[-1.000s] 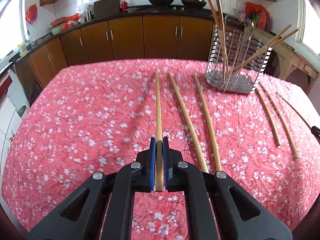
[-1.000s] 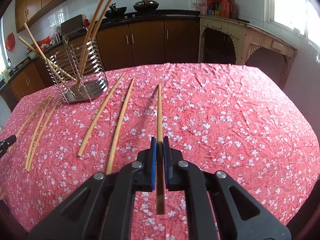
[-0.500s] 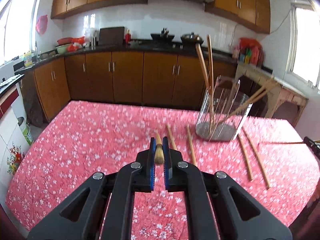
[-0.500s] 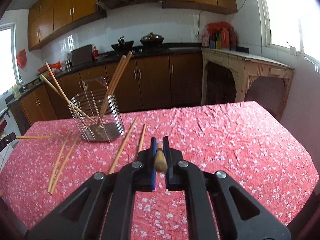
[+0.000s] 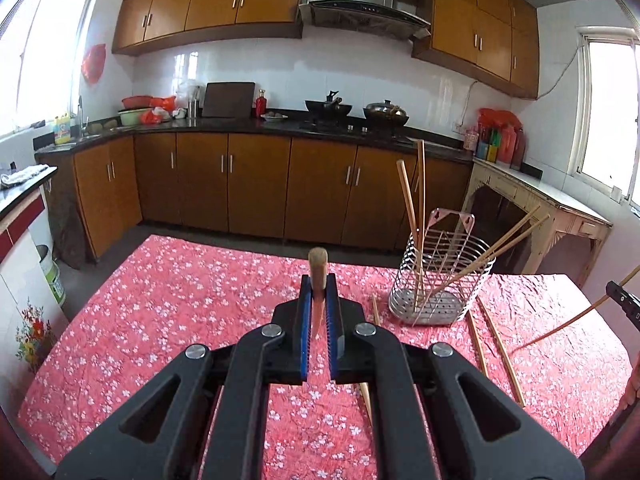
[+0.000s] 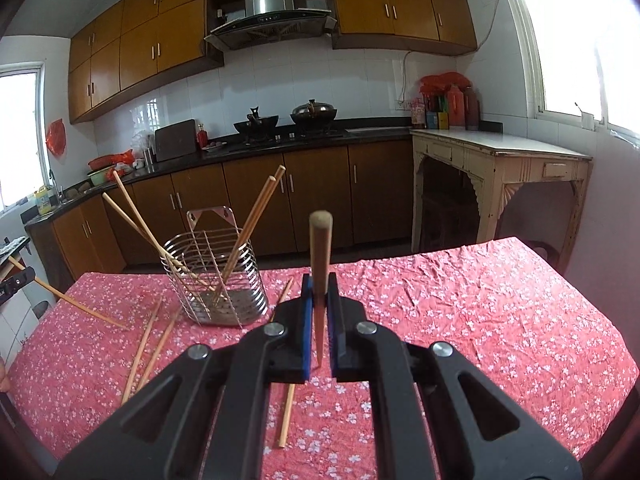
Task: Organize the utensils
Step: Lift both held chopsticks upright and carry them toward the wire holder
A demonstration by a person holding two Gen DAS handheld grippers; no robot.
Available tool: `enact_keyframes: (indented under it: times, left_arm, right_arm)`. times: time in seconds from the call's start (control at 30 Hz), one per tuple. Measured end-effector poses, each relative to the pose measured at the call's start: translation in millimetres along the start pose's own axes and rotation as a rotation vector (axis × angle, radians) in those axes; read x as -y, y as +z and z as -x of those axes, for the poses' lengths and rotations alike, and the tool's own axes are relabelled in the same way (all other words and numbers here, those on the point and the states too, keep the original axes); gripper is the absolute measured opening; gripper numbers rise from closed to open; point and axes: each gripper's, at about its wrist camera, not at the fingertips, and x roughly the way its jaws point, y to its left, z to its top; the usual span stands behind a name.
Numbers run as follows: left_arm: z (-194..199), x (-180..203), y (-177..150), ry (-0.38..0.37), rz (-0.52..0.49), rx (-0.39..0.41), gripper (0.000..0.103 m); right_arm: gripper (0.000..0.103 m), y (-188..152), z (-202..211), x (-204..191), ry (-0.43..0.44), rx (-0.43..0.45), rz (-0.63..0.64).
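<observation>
Left gripper (image 5: pixel 319 294) clenched on a chopstick (image 5: pixel 318 266) at frame centre, right gripper (image 6: pixel 319 294) grasping another chopstick (image 6: pixel 320 240), wire holder (image 5: pixel 440 280) right of centre, red floral tablecloth (image 5: pixel 180 300) below

A kitchen with white tiled walls (image 5: pixel 360 72). Brown wooden cupboards (image 5: pixel 256 184) run under a dark counter (image 5: pixel 224 124), with matching wall cupboards (image 5: pixel 208 0) above and a steel hood (image 6: pixel 268 0) over two pans (image 6: pixel 314 112) on the hob. A worn cream side table (image 6: pixel 500 160) stands under a bright window (image 6: pixel 580 32); another window (image 5: pixel 52 52) lights the sink side. The floor (image 5: pixel 216 232) is dark.
</observation>
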Motion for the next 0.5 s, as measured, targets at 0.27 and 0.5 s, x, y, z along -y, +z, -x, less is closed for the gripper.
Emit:
enact_keyframes:
  times: [0.27, 0.5]
  left_arm:
    - [13.3, 13.8, 33.3, -0.017, -0.024, 0.075, 0.006]
    - [30.6, 45.9, 81.4, -0.094, -0.022, 0.183, 0.006]
  right_arm:
    - [0.008, 50.1, 17.3, -18.2, 0.105, 0.069, -0.017]
    - [0.008, 107.9, 31.4, -37.7, 0.215, 0.169, -0.055]
